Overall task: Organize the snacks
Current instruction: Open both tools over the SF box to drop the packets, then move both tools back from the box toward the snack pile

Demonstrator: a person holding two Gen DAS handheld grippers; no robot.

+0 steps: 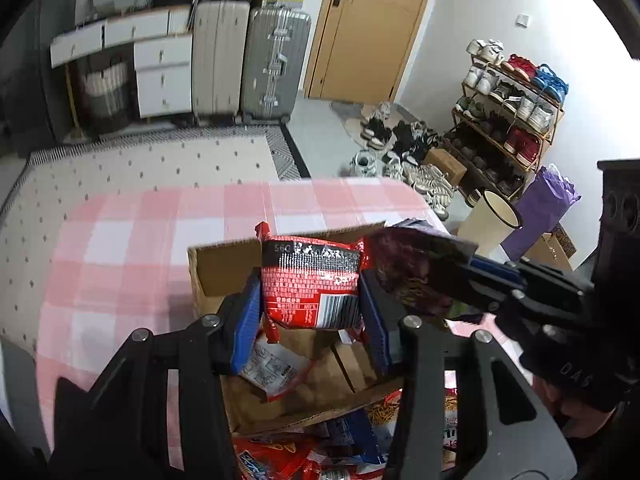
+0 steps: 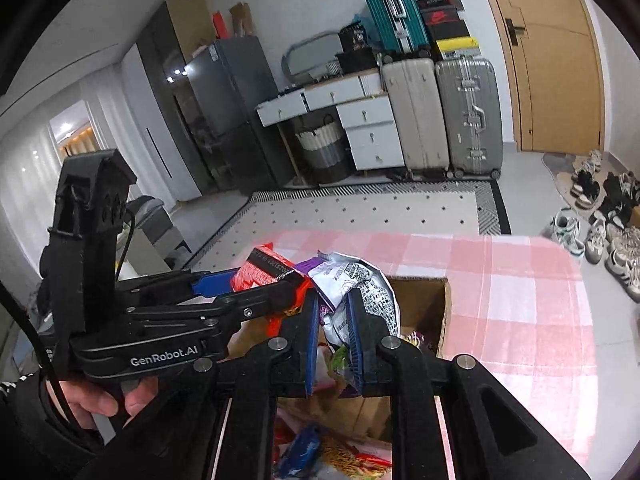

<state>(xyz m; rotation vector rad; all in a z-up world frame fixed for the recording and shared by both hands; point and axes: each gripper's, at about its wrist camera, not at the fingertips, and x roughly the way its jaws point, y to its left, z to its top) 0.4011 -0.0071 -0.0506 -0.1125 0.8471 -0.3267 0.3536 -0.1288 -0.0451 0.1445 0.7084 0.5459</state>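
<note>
My left gripper (image 1: 310,300) is shut on a red snack packet (image 1: 310,280) and holds it above an open cardboard box (image 1: 224,268) on the pink checked tablecloth (image 1: 120,248). My right gripper (image 2: 334,328) is shut on a purple and silver snack bag (image 2: 352,280), also above the box (image 2: 424,300). The right gripper shows in the left wrist view (image 1: 460,276) with the purple bag (image 1: 412,264), close beside the red packet. The left gripper (image 2: 256,280) and red packet (image 2: 260,272) show in the right wrist view. One packet (image 1: 272,368) lies inside the box.
Loose snack packets (image 1: 320,452) lie on the table in front of the box. Beyond the table are a dotted rug (image 1: 160,156), suitcases (image 1: 276,64), white drawers (image 1: 160,76), a shoe rack (image 1: 508,108), a cream bin (image 1: 492,220) and a wooden door (image 1: 372,24).
</note>
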